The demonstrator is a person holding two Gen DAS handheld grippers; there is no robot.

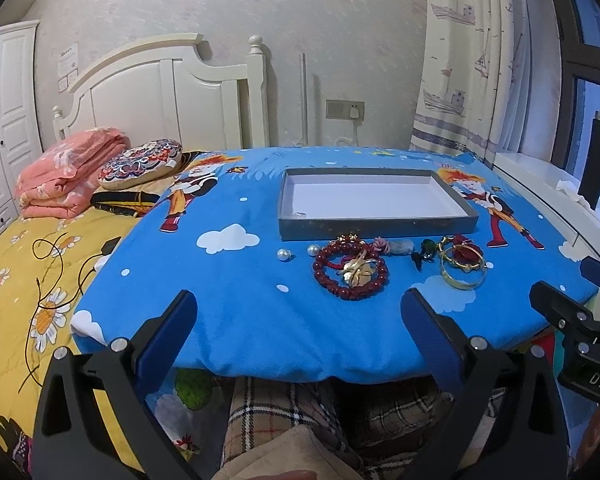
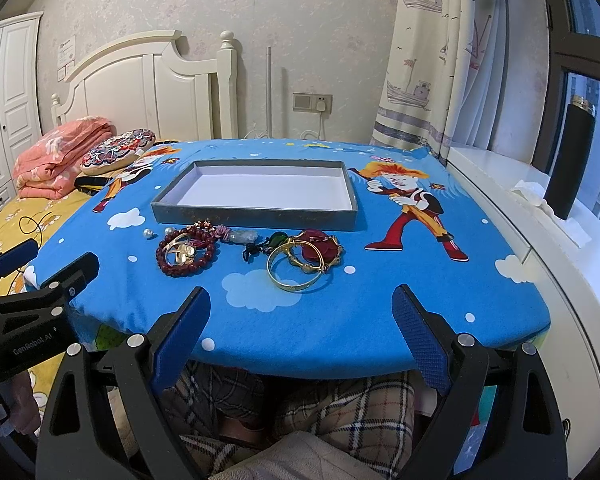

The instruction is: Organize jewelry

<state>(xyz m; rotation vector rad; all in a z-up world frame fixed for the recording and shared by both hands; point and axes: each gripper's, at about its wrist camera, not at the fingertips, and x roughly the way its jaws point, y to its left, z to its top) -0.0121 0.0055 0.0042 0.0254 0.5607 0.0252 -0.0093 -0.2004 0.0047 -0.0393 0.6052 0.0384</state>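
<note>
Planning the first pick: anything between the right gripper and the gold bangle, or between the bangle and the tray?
Nothing visible blocks the right gripper from the gold bangle; only bare blue cloth lies between. A red brooch overlaps the bangle's far side, toward the gray tray.

The gold brooch [image 1: 356,270] covers part of the red bead bracelet [image 1: 350,268]. The 2 gold bangles [image 2: 300,266] overlap a red piece [image 2: 320,250], too tangled to identify.
</note>
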